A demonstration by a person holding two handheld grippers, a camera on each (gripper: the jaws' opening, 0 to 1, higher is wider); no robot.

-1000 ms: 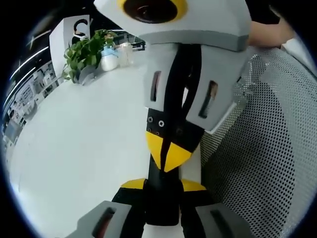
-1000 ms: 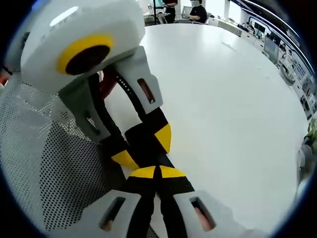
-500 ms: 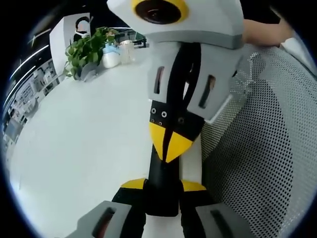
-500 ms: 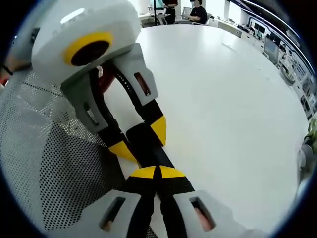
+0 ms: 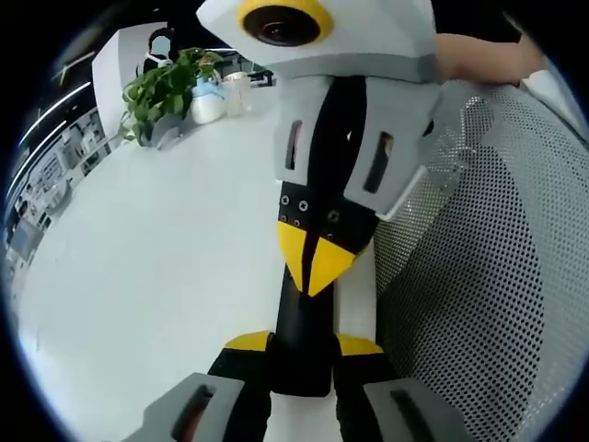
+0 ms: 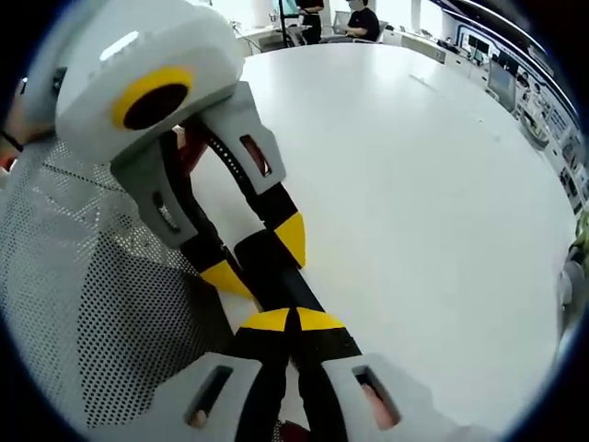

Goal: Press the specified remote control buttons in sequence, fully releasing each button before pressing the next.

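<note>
The remote control [image 5: 308,345] is a long black bar with a white edge, lying at the rim of the white tabletop [image 5: 138,276], just beside a grey mesh chair back [image 5: 497,276]. The left tool [image 5: 304,343] has its 2 yellow-tipped jaws closed against the sides of the near end of the remote. The right tool [image 5: 317,276] comes down from above with its yellow tips drawn together to a point on the remote's top face; in the right gripper view those tips [image 6: 293,319] meet with no gap and nothing between them, while the left tool [image 6: 258,260] clamps the black bar.

The buttons are hidden under the tips, so I cannot tell which one is touched. The main risk is a slip: a narrow point on a smooth face may skid onto a neighbouring button. Pressing hard could also tip the remote out of the left tool's hold, toward the chair. Lifting too little between presses would spoil the full release. A potted plant [image 5: 161,97] stands well apart.
</note>
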